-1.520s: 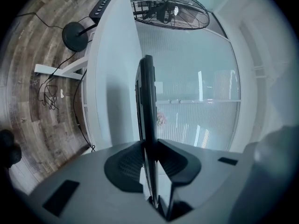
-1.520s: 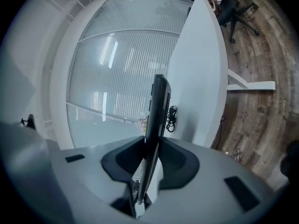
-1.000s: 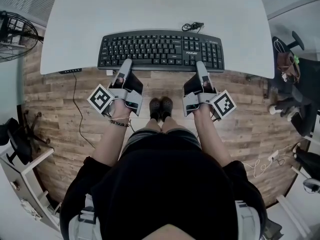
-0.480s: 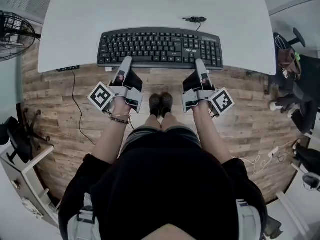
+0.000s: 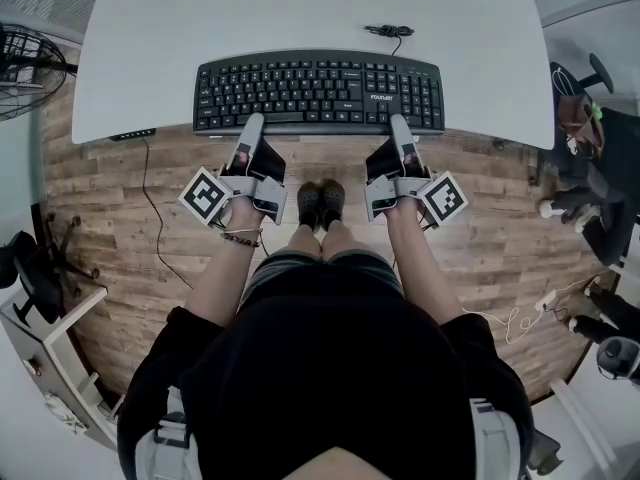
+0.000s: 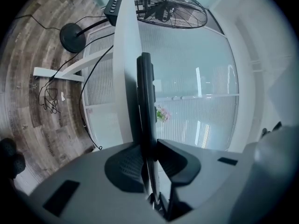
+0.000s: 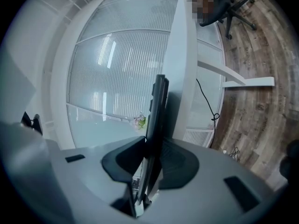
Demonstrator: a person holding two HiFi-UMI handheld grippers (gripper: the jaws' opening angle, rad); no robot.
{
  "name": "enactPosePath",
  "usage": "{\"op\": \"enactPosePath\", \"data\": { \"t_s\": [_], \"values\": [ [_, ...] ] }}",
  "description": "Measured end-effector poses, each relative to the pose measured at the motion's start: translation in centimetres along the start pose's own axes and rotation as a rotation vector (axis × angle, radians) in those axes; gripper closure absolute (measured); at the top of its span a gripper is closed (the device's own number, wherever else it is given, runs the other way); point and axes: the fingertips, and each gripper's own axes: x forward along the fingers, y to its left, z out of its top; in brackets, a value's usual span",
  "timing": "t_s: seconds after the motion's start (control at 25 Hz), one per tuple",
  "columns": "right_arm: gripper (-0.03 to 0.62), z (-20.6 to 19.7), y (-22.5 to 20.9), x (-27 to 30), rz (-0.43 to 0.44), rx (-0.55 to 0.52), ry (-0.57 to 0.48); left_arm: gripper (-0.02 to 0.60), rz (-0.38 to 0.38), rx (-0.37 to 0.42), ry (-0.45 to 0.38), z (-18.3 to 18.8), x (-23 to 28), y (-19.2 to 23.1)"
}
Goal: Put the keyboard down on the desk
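A black keyboard [image 5: 320,92] lies lengthwise over the near part of the white desk [image 5: 300,13], its front edge at the desk's near rim. My left gripper [image 5: 250,128] is shut on the keyboard's front edge near its left end. My right gripper [image 5: 400,128] is shut on the front edge near the right end. In the left gripper view the keyboard [image 6: 145,101] runs edge-on between the jaws, beside the desk [image 6: 126,69]. The right gripper view shows the keyboard [image 7: 158,111] clamped the same way against the desk [image 7: 183,64]. Its cable [image 5: 388,32] trails behind on the desk.
A floor fan [image 5: 25,68] stands at the left and shows as the fan [image 6: 170,6] in the left gripper view. An office chair [image 5: 585,118] with bags sits at the right. A desk control panel [image 5: 132,134] hangs under the left rim. Wood floor lies below.
The keyboard and both grippers have moved forward, farther over the desk. The cable has slid back with it.
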Motion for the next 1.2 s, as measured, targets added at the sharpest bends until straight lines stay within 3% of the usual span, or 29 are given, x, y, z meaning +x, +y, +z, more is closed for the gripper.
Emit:
{"op": "enactPosePath", "data": {
  "t_s": [1.2],
  "values": [
    [0.510,-0.1,-1.3,-0.1,0.005,0.018,0.008,0.497,0.012,-0.012,0.006,-0.2,-0.1,1.4]
  ]
}}
